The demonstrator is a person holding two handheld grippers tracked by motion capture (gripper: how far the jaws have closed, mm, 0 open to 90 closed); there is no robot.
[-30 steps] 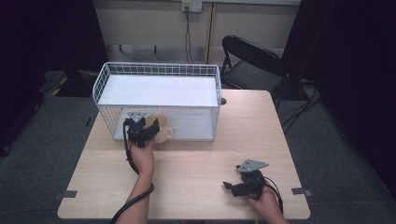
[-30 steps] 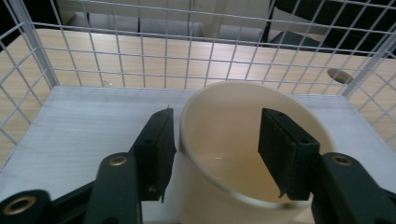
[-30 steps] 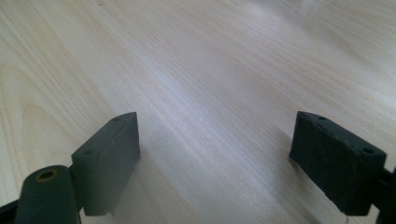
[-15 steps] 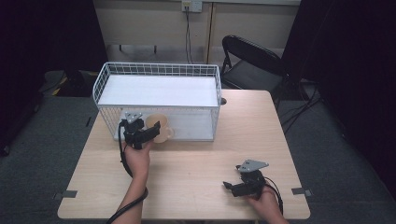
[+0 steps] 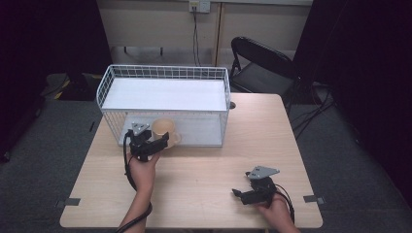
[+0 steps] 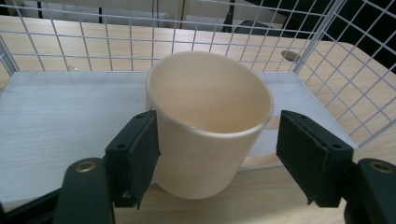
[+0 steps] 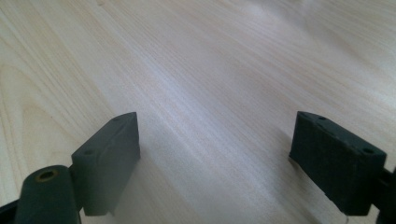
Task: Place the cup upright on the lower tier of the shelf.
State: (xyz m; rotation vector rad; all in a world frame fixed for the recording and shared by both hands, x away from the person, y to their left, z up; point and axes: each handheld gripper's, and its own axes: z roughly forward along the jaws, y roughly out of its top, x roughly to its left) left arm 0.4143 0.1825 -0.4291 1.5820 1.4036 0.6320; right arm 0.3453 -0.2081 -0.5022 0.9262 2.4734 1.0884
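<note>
The left gripper (image 6: pixel 217 163) stands wide open around a cream mug (image 6: pixel 210 135) at the centre of the left gripper view: one jaw touches or nearly touches the wall, the other stands clear. The mug tilts, at the front edge of the white wire basket (image 5: pixel 165 73) left of centre in the high view. It looks stiff, glazed, slippery and breakable, moderately light; squeezing across the body below the rim seems surest. At lower right, the right gripper (image 5: pixel 243 194) rests open and empty on the worktop (image 5: pixel 214 160)
</note>
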